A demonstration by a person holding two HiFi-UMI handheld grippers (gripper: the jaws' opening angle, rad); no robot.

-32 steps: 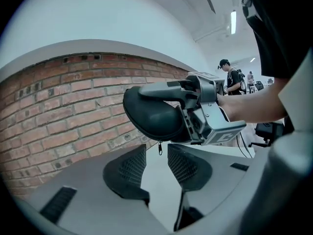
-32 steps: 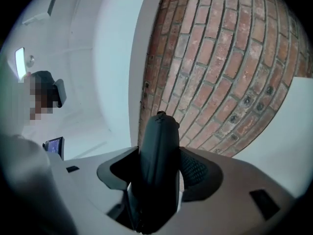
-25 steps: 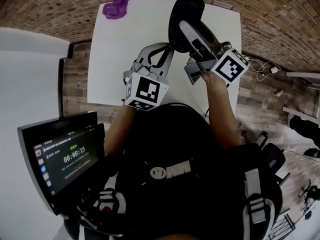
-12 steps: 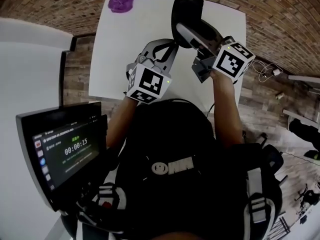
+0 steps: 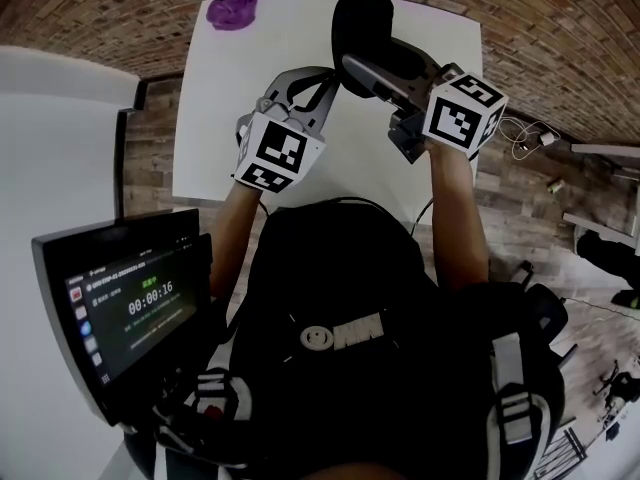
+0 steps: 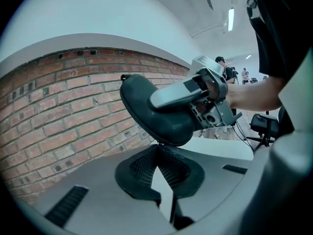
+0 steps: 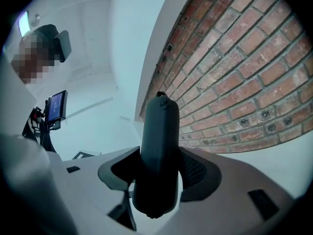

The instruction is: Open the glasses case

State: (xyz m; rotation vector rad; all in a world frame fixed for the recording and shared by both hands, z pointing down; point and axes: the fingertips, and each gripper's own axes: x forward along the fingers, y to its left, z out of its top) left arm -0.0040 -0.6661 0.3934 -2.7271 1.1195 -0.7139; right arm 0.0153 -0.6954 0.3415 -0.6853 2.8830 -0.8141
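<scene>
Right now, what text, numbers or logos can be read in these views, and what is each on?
"00:00:16": timer on the mounted screen.
Other lines on that screen: too small to read.
Pale logo on the person's black garment: blocky letters, not legible.
Left gripper cube and right gripper cube: square marker patterns, no words.

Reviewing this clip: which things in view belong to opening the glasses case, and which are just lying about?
In the job:
- glasses case, clamped in the right gripper
- left gripper, shut, tips by the case's lower edge

Lying about:
- purple object on the white table
- screen
- floor cables
</scene>
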